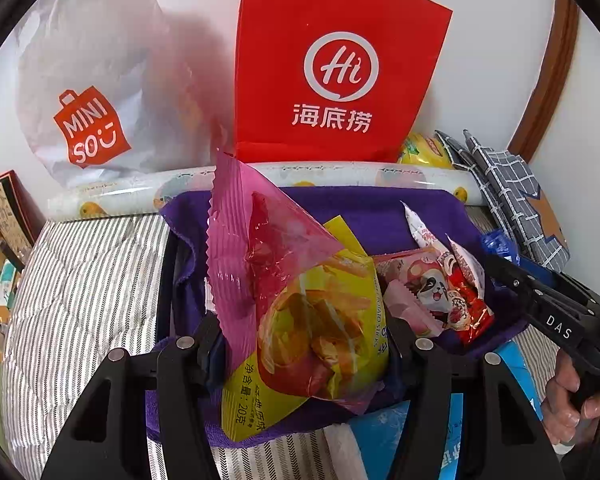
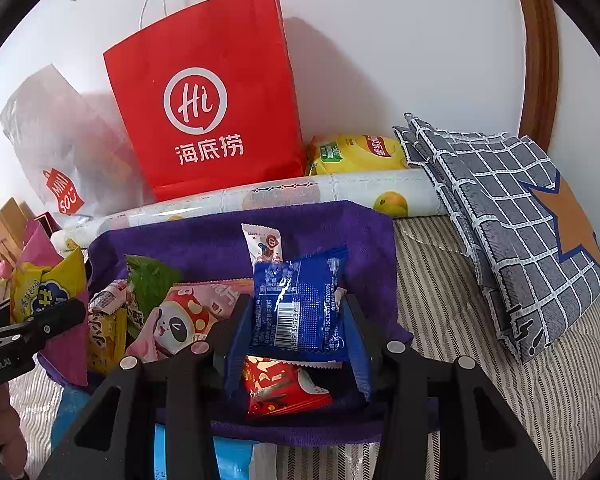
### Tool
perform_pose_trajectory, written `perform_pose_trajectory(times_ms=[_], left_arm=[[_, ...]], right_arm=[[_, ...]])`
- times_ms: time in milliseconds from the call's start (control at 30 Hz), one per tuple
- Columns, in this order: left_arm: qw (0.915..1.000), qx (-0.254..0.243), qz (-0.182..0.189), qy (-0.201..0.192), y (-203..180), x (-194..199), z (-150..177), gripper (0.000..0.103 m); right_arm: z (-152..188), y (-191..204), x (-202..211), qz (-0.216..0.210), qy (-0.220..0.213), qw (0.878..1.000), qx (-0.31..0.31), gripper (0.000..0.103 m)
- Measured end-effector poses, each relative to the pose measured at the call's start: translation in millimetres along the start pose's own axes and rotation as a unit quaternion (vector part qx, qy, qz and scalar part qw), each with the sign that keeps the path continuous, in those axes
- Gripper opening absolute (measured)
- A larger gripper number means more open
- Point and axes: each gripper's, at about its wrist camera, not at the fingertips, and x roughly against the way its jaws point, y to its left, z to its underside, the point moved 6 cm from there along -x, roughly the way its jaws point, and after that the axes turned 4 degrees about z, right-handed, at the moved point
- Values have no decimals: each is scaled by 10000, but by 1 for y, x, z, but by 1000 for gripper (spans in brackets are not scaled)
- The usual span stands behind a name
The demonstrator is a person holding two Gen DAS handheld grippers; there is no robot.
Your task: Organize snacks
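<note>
- left gripper [image 1: 300,344] is clenched on a yellow chip packet [image 1: 320,336] with a pink wrapper [image 1: 252,240] draped over it, raised above the purple cloth bin [image 1: 364,212]
- right gripper [image 2: 296,336] is clamped on a blue snack pack [image 2: 300,308], over a red packet [image 2: 284,388] in the bin
- bin's far rim touches a patterned roll [image 2: 340,190]; striped bedding [image 2: 500,360] lies open to the right
- a panda packet [image 2: 176,324] lies between the grippers

"Hi" red bag [image 1: 340,64]; "MINISO" white bag [image 1: 92,80]
</note>
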Motion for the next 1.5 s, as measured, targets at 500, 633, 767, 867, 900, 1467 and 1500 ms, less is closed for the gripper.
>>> perform_pose_trajectory(times_ms=[500, 633, 767, 867, 900, 1467, 1500], left_arm=[[9999, 7, 43, 115, -2, -6, 3, 62], [9999, -49, -94, 42, -1, -4, 1, 67], [9998, 60, -75, -199, 1, 7, -5, 81], [9995, 122, -32, -298, 4, 15, -8, 82], [9994, 128, -29, -314, 4, 16, -9, 83], [9996, -70, -73, -246, -12, 52, -2, 86], [9996, -95, -56, -245, -15, 59, 2, 88]], right_arm=[[5, 2, -5, 2, 96, 9999, 106, 43], [3, 2, -3, -40, 65, 9999, 73, 43], [2, 3, 0, -60, 24, 10000, 43, 44], [0, 2, 3, 75, -119, 9999, 49, 45], [-1, 1, 6, 138, -198, 9997, 44, 48], [8, 25, 95, 471, -167, 9985, 245, 59], [11, 26, 102, 486, -182, 9984, 225, 62]])
